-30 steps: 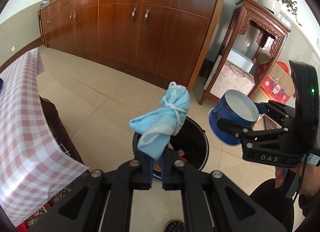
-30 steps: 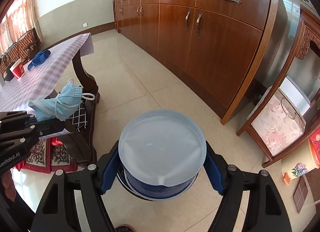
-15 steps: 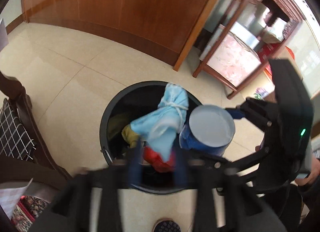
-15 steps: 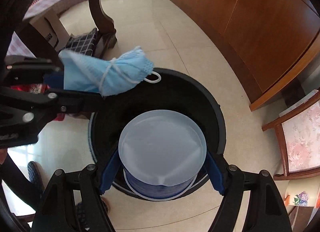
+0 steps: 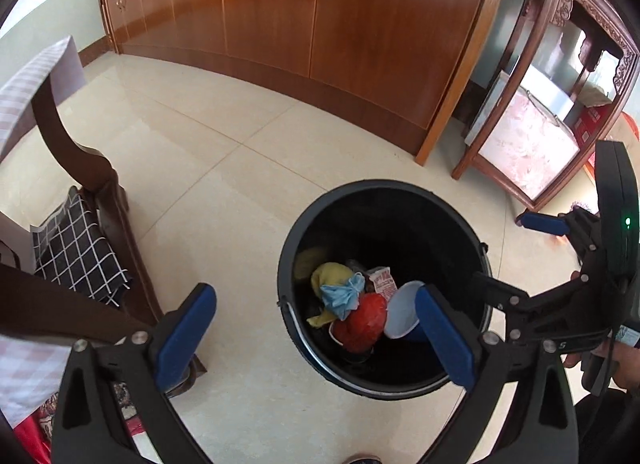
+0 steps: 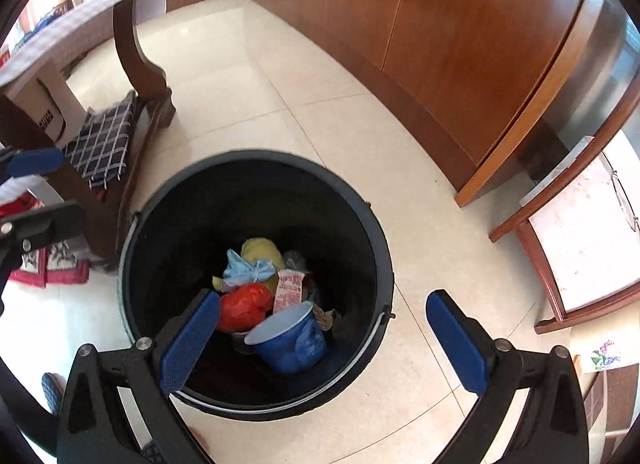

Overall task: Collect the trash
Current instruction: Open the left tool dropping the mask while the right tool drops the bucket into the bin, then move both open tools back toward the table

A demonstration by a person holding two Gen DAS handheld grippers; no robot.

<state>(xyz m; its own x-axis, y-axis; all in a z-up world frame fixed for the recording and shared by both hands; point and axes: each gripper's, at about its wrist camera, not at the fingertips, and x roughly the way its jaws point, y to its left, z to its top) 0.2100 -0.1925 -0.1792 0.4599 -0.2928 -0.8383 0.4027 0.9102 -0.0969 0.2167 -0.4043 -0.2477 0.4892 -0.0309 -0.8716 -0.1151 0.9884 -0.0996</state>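
Both my wrist cameras look steeply down, close over the black trash bucket (image 5: 476,240) on the tiled floor (image 5: 224,168). The left view sits nearer the desk leg (image 5: 76,152); the right view faces the wooden cabinet (image 6: 472,48). They share the bucket, its trash, floor and cabinet, and each catches the other hand-held gripper at its edge.

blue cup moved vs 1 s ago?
Yes. The blue cup dropped out of the right hand-held gripper, whose jaws are opening, into the black bin.
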